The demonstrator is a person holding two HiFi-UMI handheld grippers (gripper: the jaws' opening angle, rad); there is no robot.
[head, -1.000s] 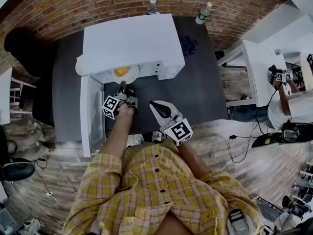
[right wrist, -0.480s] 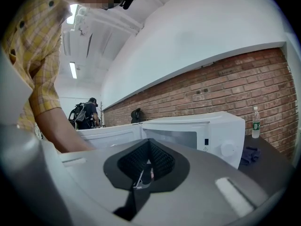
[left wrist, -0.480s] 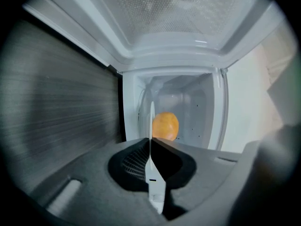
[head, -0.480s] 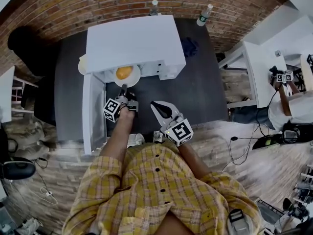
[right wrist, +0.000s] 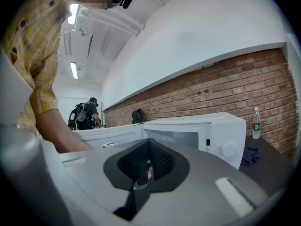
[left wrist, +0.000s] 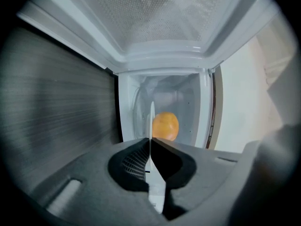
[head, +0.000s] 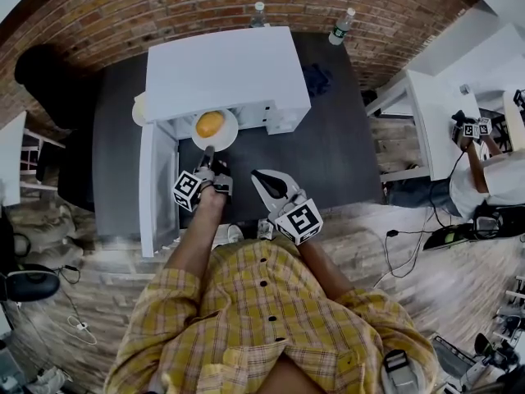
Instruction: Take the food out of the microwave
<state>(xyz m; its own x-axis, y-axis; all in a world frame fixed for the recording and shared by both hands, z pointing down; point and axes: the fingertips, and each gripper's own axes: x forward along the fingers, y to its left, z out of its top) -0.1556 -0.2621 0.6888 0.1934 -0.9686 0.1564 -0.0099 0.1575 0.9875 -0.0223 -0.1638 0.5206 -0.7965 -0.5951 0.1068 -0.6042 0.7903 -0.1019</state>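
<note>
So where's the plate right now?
Head view, left of centre: the plate is at the microwave's open mouth, beside the open door, its near rim pinched by the left gripper.

No word, brand or number is showing clearly enough to read. The microwave [right wrist: 202, 126] is carrying a small triangular warning sign [right wrist: 207, 149] on its front panel, with nothing legible beside it. The bottle [right wrist: 256, 124] label is blurring out, and the marker cube [head: 300, 220] is showing only black-and-white squares.
</note>
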